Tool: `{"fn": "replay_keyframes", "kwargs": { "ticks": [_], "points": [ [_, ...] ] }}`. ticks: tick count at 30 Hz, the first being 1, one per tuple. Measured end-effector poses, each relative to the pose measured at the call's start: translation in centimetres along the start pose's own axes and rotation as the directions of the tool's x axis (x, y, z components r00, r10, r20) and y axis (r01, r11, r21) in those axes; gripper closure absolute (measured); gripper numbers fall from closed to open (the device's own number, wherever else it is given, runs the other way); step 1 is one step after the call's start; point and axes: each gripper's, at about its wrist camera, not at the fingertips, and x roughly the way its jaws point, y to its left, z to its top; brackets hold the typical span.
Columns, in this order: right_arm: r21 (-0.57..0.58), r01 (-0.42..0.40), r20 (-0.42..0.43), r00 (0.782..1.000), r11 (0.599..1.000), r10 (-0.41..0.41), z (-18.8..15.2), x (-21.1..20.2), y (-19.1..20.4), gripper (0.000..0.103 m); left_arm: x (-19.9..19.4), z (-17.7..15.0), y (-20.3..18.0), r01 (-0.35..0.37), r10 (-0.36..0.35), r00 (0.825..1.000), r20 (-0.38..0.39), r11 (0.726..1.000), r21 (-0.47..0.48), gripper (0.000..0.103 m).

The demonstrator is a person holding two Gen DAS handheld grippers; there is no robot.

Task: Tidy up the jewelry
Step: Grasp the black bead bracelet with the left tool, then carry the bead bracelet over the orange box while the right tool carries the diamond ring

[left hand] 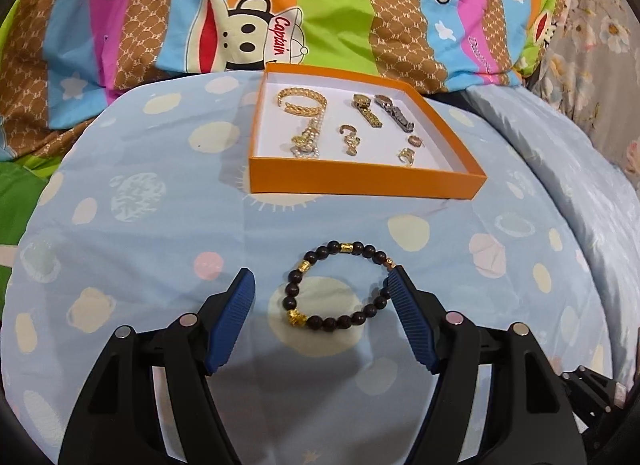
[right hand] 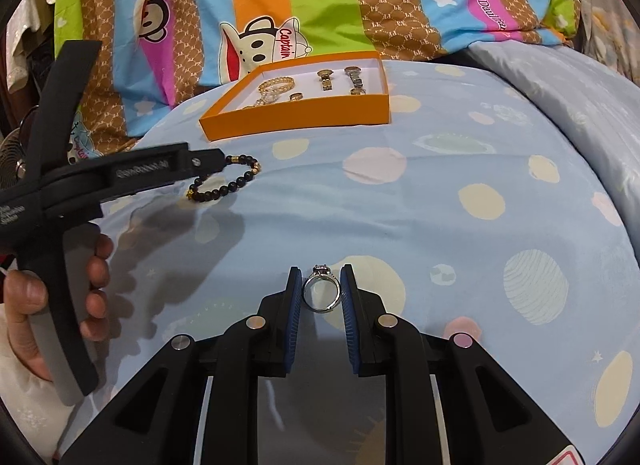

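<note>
I am working over a bed covered in a pale blue sheet printed with cream and pink planets (left hand: 132, 225), backed by a striped cartoon-monkey quilt in orange, green, pink and brown (left hand: 320, 5). On the sheet sits a shallow orange cardboard box with a white floor (left hand: 360, 179), already holding a wide gold woven cuff (left hand: 302, 102), a gold-link watch (left hand: 366, 111), a dark steel watch (left hand: 396, 115) and several small gold rings and charms. My left gripper (left hand: 322, 285) angles down at the sheet, its blue ribbed pads standing wide apart around a dark wooden bead bracelet with gold charms (left hand: 340, 285), which lies flat on the sheet just in front of the box; one pad stands clear of the beads, the other looks to sit against their edge, and nothing is clamped. In the right wrist view a hand (right hand: 60, 297) wraps that tool's grey trigger handle at the left edge of the picture. My right gripper (right hand: 321, 285) also tilts downward, its jaws drawn nearly together and pinching a silver ring with a small stone setting (right hand: 321, 289) by the band, well short of the box and apart from the bracelet.
</note>
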Motion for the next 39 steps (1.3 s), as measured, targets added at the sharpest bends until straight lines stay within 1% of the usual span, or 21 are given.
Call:
{"fn": "replay_keyframes", "kwargs": {
  "ticks": [2,4,10,15,20,21,22,23,25,26,27,29,30,31,39],
  "points": [
    [0.003,-0.007,-0.001,1.0,1.0,0.007,0.1,0.2,-0.1,0.084,1.0,-0.1,-0.4,-0.015,0.016,1.0,-0.02,1.0,0.012,0.036],
    [0.007,-0.013,-0.005,1.0,1.0,0.013,0.1,0.3,-0.2,0.084,1.4,-0.2,-0.6,-0.037,0.037,0.999,-0.009,0.999,0.023,0.034],
    [0.014,-0.022,-0.008,1.0,1.0,0.022,0.2,0.5,-0.4,0.084,1.8,0.0,-0.8,-0.045,0.046,0.999,-0.011,0.998,0.033,0.03],
    [0.018,-0.025,-0.009,1.0,1.0,0.025,0.4,0.7,-0.2,0.084,1.9,0.0,-1.1,-0.047,0.047,0.999,-0.011,0.998,0.047,0.03],
    [0.019,-0.025,-0.01,1.0,1.0,0.025,0.4,0.7,-0.2,0.084,1.7,-0.2,-1.9,-0.042,0.043,0.999,-0.008,0.995,0.086,0.043],
    [0.019,-0.025,-0.01,1.0,1.0,0.025,0.4,0.8,-0.2,0.084,1.7,-0.2,-1.9,-0.041,0.042,0.999,-0.007,0.995,0.089,0.047],
    [0.018,-0.025,-0.009,1.0,1.0,0.025,0.4,0.7,-0.2,0.084,1.6,-0.3,-2.0,-0.035,0.035,0.999,-0.006,0.995,0.091,0.054],
    [0.018,-0.025,-0.009,1.0,1.0,0.025,0.4,0.7,-0.2,0.084,1.6,-0.3,-2.0,-0.031,0.032,0.999,-0.005,0.995,0.092,0.058],
    [0.019,-0.025,-0.009,1.0,1.0,0.025,0.4,0.8,-0.2,0.084,1.4,-0.4,-1.9,-0.023,0.023,1.0,-0.002,0.996,0.09,0.075],
    [0.019,-0.025,-0.009,1.0,1.0,0.025,0.4,0.8,-0.2,0.084,1.4,-0.5,-1.8,-0.018,0.018,1.0,-0.002,0.996,0.086,0.078],
    [0.019,-0.025,-0.009,1.0,1.0,0.025,0.4,0.8,-0.2,0.084,1.3,-0.5,-1.7,-0.012,0.013,1.0,-0.001,0.997,0.081,0.087],
    [0.02,-0.026,-0.009,1.0,0.999,0.026,0.4,0.8,-0.2,0.084,1.0,-0.7,-1.5,0.007,-0.007,1.0,0.0,0.998,0.069,0.089],
    [0.019,-0.026,-0.009,1.0,0.999,0.026,0.4,0.8,-0.2,0.084,0.8,-0.8,-1.4,0.012,-0.013,1.0,0.001,0.998,0.064,0.091],
    [0.019,-0.025,-0.009,1.0,1.0,0.025,0.3,0.7,-0.2,0.084,0.6,-1.0,-1.4,0.014,-0.015,1.0,0.007,0.998,0.063,0.096],
    [0.018,-0.02,0.018,1.0,1.0,0.02,0.5,0.4,-0.2,0.084,-1.4,-2.4,-1.7,0.012,-0.013,1.0,0.01,0.998,0.067,0.096]
  ]
}}
